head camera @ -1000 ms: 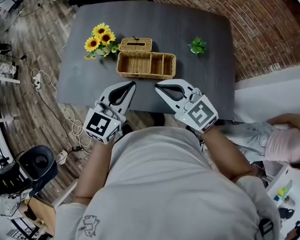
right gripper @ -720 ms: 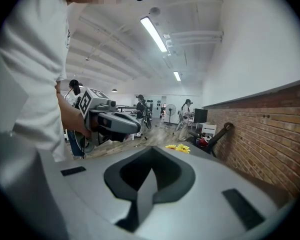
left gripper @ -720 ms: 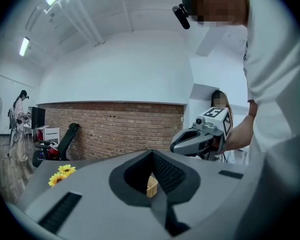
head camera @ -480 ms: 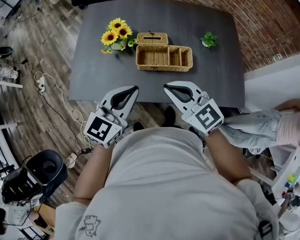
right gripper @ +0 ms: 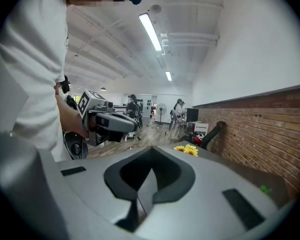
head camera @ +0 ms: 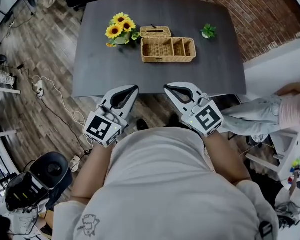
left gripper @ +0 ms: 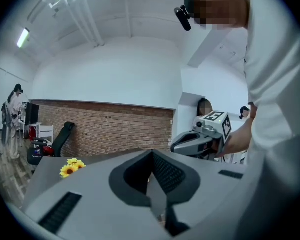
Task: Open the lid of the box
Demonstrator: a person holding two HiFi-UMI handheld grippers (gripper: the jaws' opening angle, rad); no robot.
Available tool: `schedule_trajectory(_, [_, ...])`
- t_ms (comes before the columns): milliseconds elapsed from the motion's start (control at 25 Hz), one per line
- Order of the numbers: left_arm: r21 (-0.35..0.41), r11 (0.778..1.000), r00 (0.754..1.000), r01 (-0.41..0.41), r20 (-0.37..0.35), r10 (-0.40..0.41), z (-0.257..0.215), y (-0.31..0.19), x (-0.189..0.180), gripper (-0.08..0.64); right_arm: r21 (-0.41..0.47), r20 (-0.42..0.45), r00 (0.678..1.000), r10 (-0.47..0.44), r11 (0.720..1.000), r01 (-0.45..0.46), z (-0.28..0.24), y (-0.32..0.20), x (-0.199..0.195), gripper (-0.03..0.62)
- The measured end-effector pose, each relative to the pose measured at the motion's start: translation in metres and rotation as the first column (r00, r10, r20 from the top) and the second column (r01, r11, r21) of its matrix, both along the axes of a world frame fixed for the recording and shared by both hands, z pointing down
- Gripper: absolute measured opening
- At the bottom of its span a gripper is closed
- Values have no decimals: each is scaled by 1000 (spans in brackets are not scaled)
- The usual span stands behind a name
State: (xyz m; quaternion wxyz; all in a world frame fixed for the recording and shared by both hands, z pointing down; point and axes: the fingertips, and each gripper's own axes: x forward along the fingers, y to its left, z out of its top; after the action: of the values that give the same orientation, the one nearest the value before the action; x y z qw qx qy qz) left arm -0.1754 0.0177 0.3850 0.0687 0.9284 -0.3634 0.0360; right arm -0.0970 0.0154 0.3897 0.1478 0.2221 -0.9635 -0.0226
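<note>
A small wicker box (head camera: pixel 156 32) with its lid down stands on the far half of the dark table (head camera: pixel 100 69). A wicker tray (head camera: pixel 168 50) with compartments lies just in front of it. Both grippers hang side by side short of the table's near edge, over the floor, far from the box. My left gripper (head camera: pixel 134 88) (left gripper: pixel 152 153) is shut with nothing in it. My right gripper (head camera: pixel 166 87) (right gripper: pixel 151 150) is shut and empty too. Each gripper view shows the other gripper beside it; the box is hidden in both.
Sunflowers (head camera: pixel 120 26) (left gripper: pixel 71 167) (right gripper: pixel 186 149) stand left of the box, a small green plant (head camera: pixel 208 31) right of it. A brick wall (head camera: pixel 270 19) runs behind the table. Cables (head camera: pixel 45 91) and a black chair (head camera: pixel 42 171) are at the left, a seated person's legs (head camera: pixel 260 116) at the right.
The table and box have slid up and away in the head view. The grippers, earlier over the table's near edge, now hang short of it. Both stay shut.
</note>
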Motion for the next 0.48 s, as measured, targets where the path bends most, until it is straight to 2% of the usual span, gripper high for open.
schedule_trajectory(240, [24, 1000, 1000, -7, 18, 6, -7, 16, 22, 11, 18, 15, 1000, -25, 1000, 24, -7, 13, 12, 5])
schedule_trajectory(480, [21, 998, 998, 52, 23, -53, -11, 34, 52, 11, 25, 25, 997, -73, 997, 73, -11, 32, 42, 5])
